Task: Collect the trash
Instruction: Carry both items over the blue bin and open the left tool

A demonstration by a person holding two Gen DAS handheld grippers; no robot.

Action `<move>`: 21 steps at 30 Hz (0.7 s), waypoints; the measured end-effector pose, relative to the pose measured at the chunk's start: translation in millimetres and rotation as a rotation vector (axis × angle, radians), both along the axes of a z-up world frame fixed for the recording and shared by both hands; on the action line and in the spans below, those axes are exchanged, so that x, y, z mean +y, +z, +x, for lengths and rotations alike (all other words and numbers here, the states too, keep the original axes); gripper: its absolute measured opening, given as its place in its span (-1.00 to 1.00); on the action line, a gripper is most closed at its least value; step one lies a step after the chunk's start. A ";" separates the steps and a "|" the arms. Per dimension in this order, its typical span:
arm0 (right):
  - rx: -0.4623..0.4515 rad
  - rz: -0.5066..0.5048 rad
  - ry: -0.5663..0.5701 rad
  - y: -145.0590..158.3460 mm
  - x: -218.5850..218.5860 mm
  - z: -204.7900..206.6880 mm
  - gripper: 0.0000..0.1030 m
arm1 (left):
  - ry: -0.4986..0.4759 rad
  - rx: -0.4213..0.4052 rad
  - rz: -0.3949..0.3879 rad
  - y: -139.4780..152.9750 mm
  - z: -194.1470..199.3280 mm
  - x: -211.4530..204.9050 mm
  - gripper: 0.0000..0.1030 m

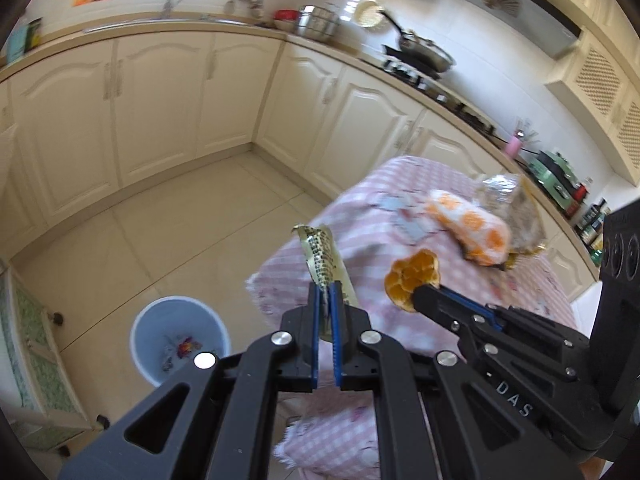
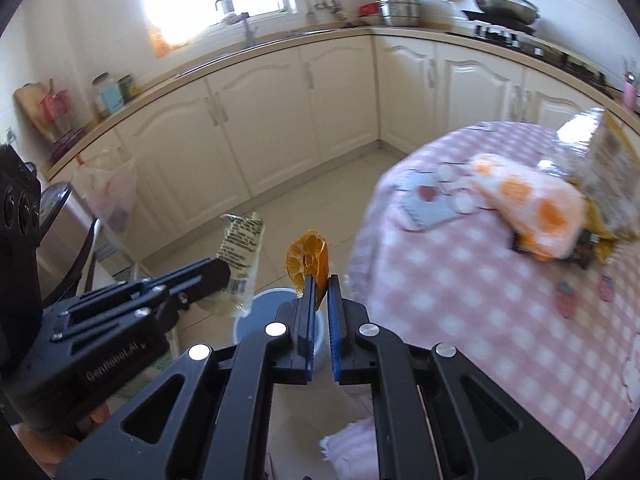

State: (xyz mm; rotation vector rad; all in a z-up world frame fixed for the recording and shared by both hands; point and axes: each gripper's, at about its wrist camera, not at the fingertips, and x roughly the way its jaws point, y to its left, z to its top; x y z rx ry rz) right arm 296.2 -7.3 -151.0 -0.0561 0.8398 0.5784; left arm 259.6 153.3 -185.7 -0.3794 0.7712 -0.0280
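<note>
Trash in both grips: snack wrapper (image 1: 320, 256) pinched in left gripper (image 1: 327, 290), jaws clamped on its lower end, frame centre; orange peel (image 2: 308, 262) pinched in right gripper (image 2: 318, 284), jaws clamped on its base. Both tilted downward, off left edge of pink checkered tablecloth (image 2: 460, 280). Left view only: blue bin (image 1: 180, 340) whole, lower left, scraps inside. Right view: bin mostly hidden behind fingers. More wrappers (image 2: 532, 208) blurred on table.
</note>
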 end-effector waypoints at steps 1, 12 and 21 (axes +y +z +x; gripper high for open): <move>0.007 0.002 0.017 -2.8 9.4 2.1 -0.90 | 0.022 0.015 0.000 -6.0 -1.5 10.9 -0.90; 0.089 0.015 0.129 -51.3 96.9 23.3 -0.90 | 0.183 0.114 -0.020 -56.9 -2.2 94.6 -0.90; 0.116 0.006 0.129 -71.0 118.9 42.3 -0.90 | 0.200 0.147 0.008 -68.4 32.5 121.7 -0.49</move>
